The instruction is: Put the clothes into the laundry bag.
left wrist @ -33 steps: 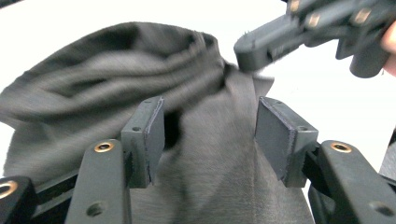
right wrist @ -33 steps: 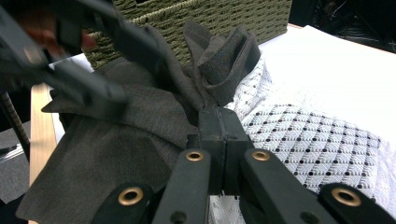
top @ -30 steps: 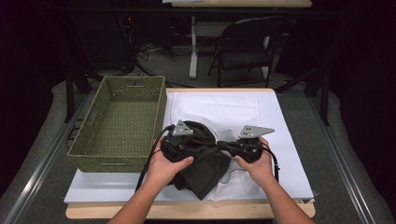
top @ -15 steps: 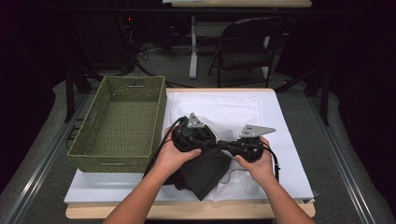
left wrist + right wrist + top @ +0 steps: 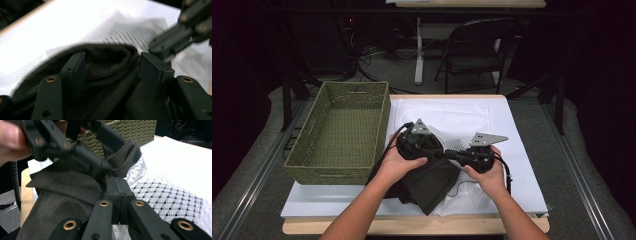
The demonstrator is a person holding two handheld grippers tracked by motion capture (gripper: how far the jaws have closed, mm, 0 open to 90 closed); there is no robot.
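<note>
A dark brown cloth (image 5: 427, 182) lies bunched on a white patterned cloth (image 5: 452, 122) near the table's front. My left gripper (image 5: 432, 147) is open, its jaws set wide around a raised fold of the dark cloth (image 5: 105, 82). My right gripper (image 5: 452, 154) points left toward it, jaws pressed together on an edge of the dark cloth (image 5: 65, 195). In the right gripper view the left gripper (image 5: 82, 157) is blurred, just beyond my right gripper (image 5: 117, 186). The right gripper (image 5: 165, 45) crosses the upper right of the left gripper view.
A woven green basket (image 5: 342, 135) stands on the table's left side, close to the left hand. The white sheet (image 5: 522, 150) covers the tabletop, whose wooden front edge (image 5: 412, 225) shows below. A chair (image 5: 477, 50) and cables sit on the floor beyond.
The left gripper has moved right and slightly forward, closing in on the right gripper over the dark cloth. The right gripper has stayed nearly still.
</note>
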